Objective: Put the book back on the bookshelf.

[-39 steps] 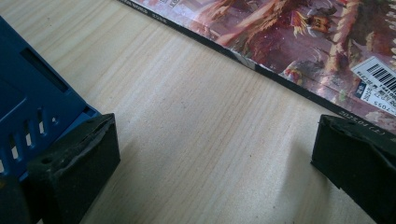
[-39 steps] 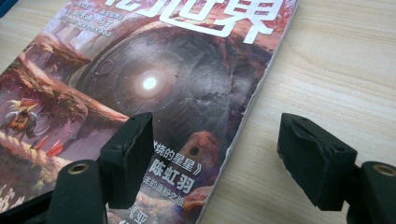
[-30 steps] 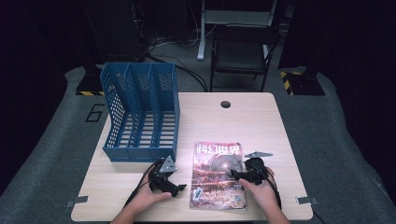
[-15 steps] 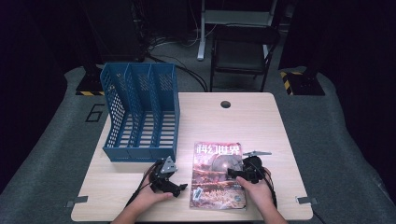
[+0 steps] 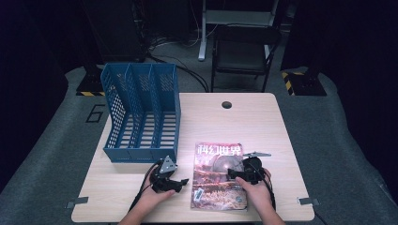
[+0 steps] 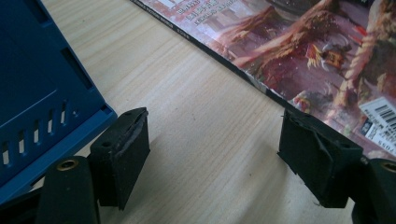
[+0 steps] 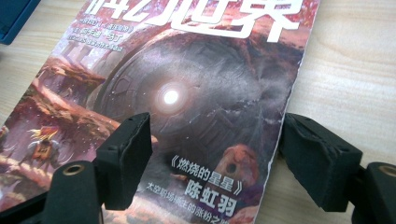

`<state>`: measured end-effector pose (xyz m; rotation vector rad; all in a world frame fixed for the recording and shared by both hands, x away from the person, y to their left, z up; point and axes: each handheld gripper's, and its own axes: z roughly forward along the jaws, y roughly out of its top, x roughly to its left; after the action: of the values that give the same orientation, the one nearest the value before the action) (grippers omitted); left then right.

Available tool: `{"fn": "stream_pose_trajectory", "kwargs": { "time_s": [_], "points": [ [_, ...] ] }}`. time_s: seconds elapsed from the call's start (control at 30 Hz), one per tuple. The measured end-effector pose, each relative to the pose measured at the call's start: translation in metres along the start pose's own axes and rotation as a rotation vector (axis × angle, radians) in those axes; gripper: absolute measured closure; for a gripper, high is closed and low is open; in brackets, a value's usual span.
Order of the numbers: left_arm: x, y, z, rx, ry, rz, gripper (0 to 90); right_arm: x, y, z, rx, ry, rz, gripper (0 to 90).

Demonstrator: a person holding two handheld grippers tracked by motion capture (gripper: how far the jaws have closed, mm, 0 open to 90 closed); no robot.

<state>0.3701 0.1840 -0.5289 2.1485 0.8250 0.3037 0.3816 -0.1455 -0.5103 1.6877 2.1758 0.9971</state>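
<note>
We see a magazine [image 5: 219, 176] lying flat, cover up, on the near half of the wooden table [image 5: 244, 119], right of and nearer than the blue file rack [image 5: 141, 112] that stands upright at the table's left. The left gripper [image 5: 180, 182] sits low on the table just left of the magazine's spine edge, between rack and magazine — its jaws have just been closing but stand apart, with bare wood between them and one pad [image 6: 317, 161] right at the magazine's [image 6: 299, 51] lower edge; we can't tell if it touches. The rack's corner [image 6: 42, 93] is just beside the other pad. The right gripper [image 5: 233, 174] rests over the magazine's right part, held in the person's right hand [image 5: 256, 187]. In the right gripper view its jaws are wide, one pad [image 7: 126, 158] over the cover [image 7: 187, 93], the other beyond the right edge on bare wood — nothing is clamped.
</note>
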Motion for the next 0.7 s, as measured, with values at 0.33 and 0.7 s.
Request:
{"fn": "stream_pose_trajectory", "kwargs": {
  "time_s": [0.33, 0.7],
  "points": [
    [-0.009, 0.011, 0.007, -0.011, -0.031, -0.165, 31.5, -0.002, -0.003, -0.001, -0.022, 0.008, -0.003, 27.6],
    [-0.025, 0.030, 0.023, 0.030, -0.066, -0.200, 36.6, -0.003, -0.006, -0.003, -0.033, 0.002, -0.010, 31.6]
  ]
}}
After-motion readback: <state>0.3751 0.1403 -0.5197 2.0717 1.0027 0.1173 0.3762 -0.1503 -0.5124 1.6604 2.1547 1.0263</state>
